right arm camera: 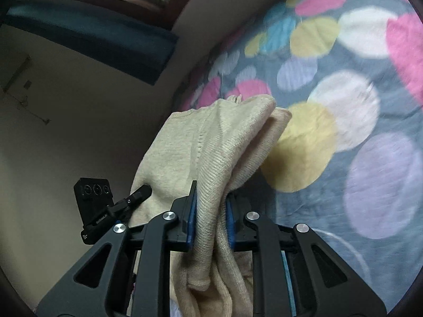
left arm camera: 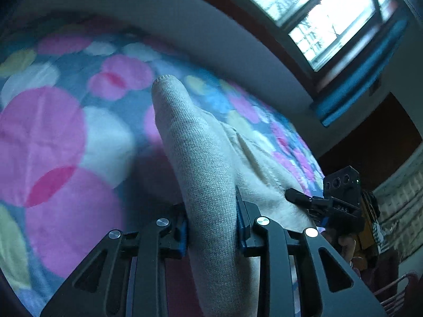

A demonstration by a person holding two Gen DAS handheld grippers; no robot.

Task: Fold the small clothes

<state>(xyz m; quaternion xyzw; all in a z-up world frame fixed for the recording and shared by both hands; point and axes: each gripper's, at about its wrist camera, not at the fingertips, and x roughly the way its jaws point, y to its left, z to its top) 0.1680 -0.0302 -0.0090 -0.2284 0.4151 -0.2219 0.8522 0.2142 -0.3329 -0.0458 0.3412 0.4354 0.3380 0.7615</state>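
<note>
A small beige knitted garment [left arm camera: 201,158] hangs lifted above a blanket with coloured circles [left arm camera: 60,132]. My left gripper [left arm camera: 211,224] is shut on a thick fold of it, and a sleeve-like part sticks forward between the jaws. My right gripper [right arm camera: 210,219] is shut on another bunched edge of the same garment [right arm camera: 219,142], above the blanket [right arm camera: 357,105]. The right gripper also shows in the left wrist view [left arm camera: 296,195], touching the cloth. The left gripper shows in the right wrist view [right arm camera: 141,192], at the cloth's left edge.
A window [left arm camera: 330,13] with a dark frame and a blue curtain roll [left arm camera: 362,79] are on the wall behind the bed. A plain wall [right arm camera: 66,132] is at the left in the right wrist view. A person's hand [left arm camera: 349,248] holds the right gripper.
</note>
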